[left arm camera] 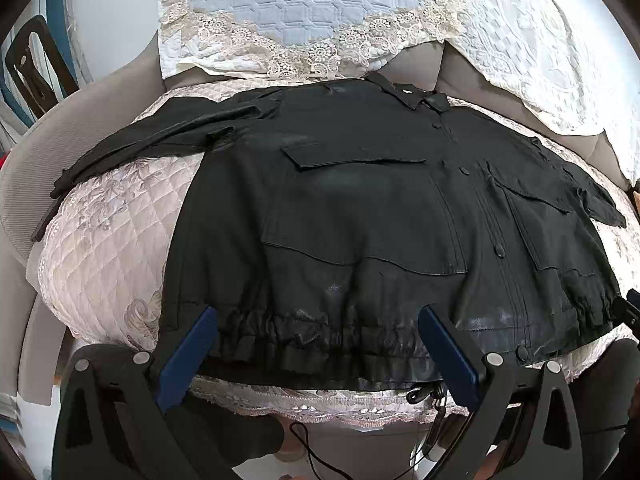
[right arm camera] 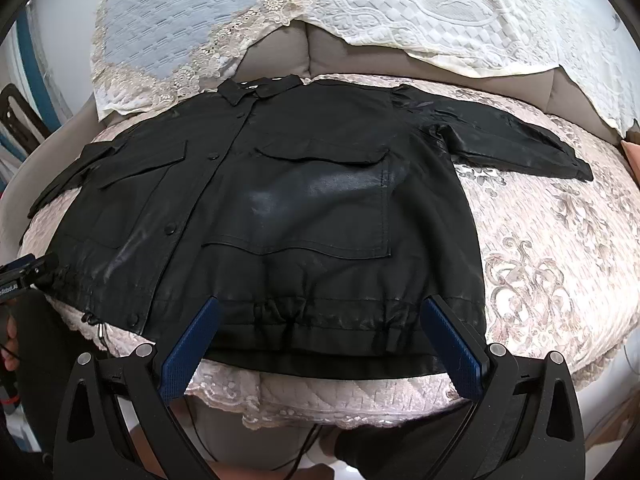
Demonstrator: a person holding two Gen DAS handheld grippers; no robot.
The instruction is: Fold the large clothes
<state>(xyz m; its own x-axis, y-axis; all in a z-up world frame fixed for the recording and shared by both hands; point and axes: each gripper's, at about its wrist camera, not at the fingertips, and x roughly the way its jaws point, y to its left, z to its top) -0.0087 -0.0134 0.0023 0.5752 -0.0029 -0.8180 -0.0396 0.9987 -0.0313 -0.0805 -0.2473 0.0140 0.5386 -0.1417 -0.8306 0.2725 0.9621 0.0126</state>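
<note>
Flanking jacket [left arm camera: 360, 208] hem [right arm camera: 316, 344], fingers [left arm camera: 188, 356] spread.

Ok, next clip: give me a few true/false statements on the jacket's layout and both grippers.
1. The black jacket lies front side up, spread flat. True.
2. The left gripper is clamped on a sleeve. False: its fingers stand open at the gathered hem.
3. The right gripper is open at the hem. True.
4. The jacket is already folded in half. False: both sleeves lie out to the sides.
5. It rests on a quilted cover. True.
</note>
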